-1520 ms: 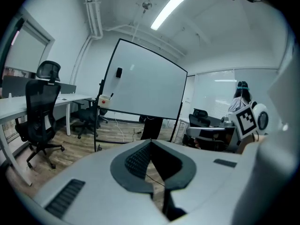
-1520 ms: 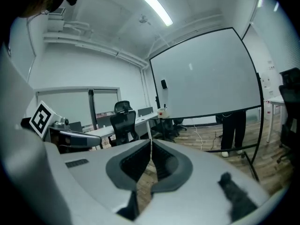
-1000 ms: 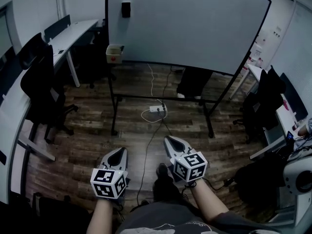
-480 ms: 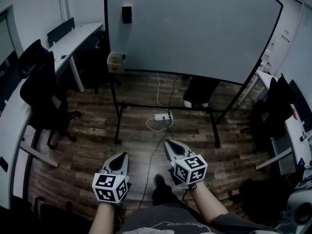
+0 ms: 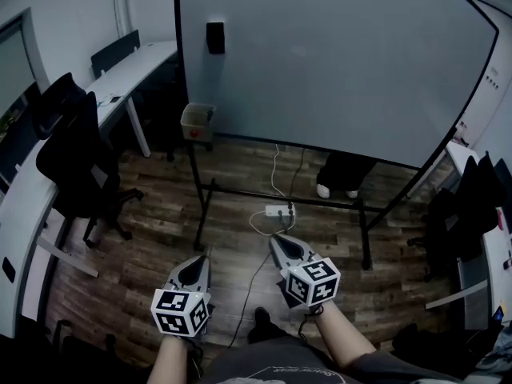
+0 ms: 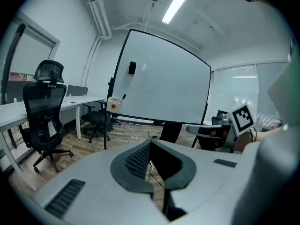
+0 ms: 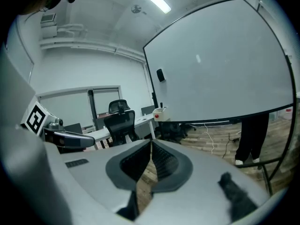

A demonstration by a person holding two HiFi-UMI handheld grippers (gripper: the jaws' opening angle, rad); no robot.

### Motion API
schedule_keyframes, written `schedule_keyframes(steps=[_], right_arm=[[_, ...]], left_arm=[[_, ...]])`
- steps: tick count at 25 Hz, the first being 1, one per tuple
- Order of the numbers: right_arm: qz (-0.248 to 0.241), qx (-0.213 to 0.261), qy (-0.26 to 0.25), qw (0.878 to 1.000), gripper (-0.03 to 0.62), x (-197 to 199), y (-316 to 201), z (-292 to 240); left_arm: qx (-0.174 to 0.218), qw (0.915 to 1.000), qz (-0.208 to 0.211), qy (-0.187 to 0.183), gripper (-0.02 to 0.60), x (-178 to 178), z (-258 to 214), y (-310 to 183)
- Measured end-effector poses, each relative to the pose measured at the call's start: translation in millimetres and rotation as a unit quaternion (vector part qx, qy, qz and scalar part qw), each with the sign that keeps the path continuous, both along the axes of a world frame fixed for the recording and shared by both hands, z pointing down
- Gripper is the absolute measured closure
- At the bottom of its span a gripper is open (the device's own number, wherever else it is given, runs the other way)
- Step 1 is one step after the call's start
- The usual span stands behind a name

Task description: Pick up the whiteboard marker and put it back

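Before whiteboard (image 5: pixel 336 62): left tongs (image 5: pixel 203 258), right tongs (image 5: pixel 277 241), closed

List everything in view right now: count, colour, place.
whiteboard: one, white, black frame, on a stand ahead
box: one, beige with a red dot, at the whiteboard's lower left corner
marker: one, dark, sticking out of the box
block: one, black, on the whiteboard, upper left
power strip: one, white, on the floor under the whiteboard
office chair: nearest one, black, left
desk: one, white, left
legs: a person's, behind the whiteboard
left gripper: shut, empty
right gripper: shut, empty
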State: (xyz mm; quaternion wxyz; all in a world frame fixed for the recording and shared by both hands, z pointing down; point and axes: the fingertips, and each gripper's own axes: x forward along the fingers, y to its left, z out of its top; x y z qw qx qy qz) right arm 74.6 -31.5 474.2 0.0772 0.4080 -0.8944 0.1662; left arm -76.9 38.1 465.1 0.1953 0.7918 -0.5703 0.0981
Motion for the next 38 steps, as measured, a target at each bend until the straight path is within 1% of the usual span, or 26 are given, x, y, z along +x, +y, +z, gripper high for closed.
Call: schedule_keyframes(steps=[3,7,12,15,22,28,34,38], right_arm=[[-0.015,0.000,-0.008,1.000,0.569,-0.5,-28.2,-1.8],[-0.047,0.009,-0.014,0.999,0.569,-8.7,-60.7,-5.4],[-0.078,0.014,-0.018,0.997,0.569,-13.0,-91.0,-5.6],[-0.087,0.013,-0.020,0.996,0.569,-13.6,-106.8,-3.4],[-0.094,0.007,-0.033,0.995,0.569,-18.4,-127.4,-6.1],[-0.103,0.002,-0.037,0.994,0.569,-30.5,-137.0,-3.6],[-0.092,0.004,-0.034,0.995,0.569,-42.2,-170.2,-2.5],[-0.091,0.010,-0.029,0.995,0.569,-58.1,-197.0,-5.8]], left_arm=[[0.001,0.9998,-0.017,-0.006,0.569,0.6,-2.6,-19.3],[0.011,0.9988,-0.045,-0.014,0.569,-1.1,-7.2,-44.9],[0.019,0.9969,-0.075,-0.014,0.568,-0.3,-8.0,-74.0],[0.024,0.9958,-0.088,-0.014,0.569,0.3,-9.2,-87.8],[0.022,0.9945,-0.100,-0.021,0.569,-1.2,-14.1,-104.5],[0.012,0.9939,-0.108,-0.017,0.569,-9.3,-5.8,-112.5],[0.018,0.9945,-0.103,-0.014,0.568,-24.8,-4.5,-147.5],[0.025,0.9947,-0.100,-0.006,0.568,-40.9,-4.7,-178.4]])
